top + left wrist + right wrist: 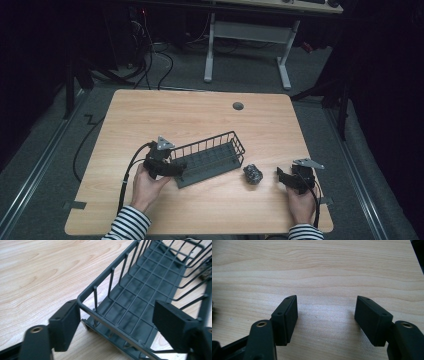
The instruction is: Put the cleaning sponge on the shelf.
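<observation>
High view gives us the wooden counter (200,115) across the middle of the frame, and on it, just left of centre, the dark wire basket (212,157), lying slantwise from lower left to upper right. Our left gripper (175,167) sits at the basket's lower-left end; in the left gripper view the jaws stand wide, straddling the basket's end corner (82,302), with one pad at the rim and the other pad apart from the wires, so nothing is clamped. At lower right of the high view our right gripper (282,176) rests with its jaws wide over bare wood, holding nothing. Between it and the basket lies a small dark crumpled lump (253,173), just beside the basket's right end.

We judge the risk to be the loose left grip: a nudge could slide or tip the light basket against the lump.
</observation>
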Available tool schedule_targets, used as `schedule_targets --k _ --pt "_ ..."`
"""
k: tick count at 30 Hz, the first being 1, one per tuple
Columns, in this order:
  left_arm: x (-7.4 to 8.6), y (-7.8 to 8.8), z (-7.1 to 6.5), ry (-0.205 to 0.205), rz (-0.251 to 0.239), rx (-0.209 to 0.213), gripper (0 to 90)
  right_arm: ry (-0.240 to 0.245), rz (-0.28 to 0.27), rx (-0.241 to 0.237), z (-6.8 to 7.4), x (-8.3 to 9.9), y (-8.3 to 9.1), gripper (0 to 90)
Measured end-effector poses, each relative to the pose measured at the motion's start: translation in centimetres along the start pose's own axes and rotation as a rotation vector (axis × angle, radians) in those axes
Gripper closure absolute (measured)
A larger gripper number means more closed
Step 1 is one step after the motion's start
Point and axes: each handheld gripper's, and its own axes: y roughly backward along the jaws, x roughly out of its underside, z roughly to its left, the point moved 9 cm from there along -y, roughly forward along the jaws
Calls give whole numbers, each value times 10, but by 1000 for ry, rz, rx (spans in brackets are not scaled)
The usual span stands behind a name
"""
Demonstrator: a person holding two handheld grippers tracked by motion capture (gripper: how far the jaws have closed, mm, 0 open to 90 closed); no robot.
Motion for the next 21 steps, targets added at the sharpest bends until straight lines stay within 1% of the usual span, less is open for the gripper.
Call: schedule_targets --k 3,6,10,16,17,21 --pt "-3 4 1 1 -9 -2 193 0 0 0 0 0 0 352" --pt "-7 13 4 31 -45 26 184 0 0 0 0 0 0 352" --pt "-8 24 10 48 -74 29 178 0 0 0 0 0 0 352" --pt "-4 41 23 71 -107 8 180 0 0 0 0 0 0 352" --pt "-3 44 26 69 -115 1 182 0 0 0 0 0 0 351" --pt "2 55 36 91 -147 -9 188 1 0 0 0 0 0 352"
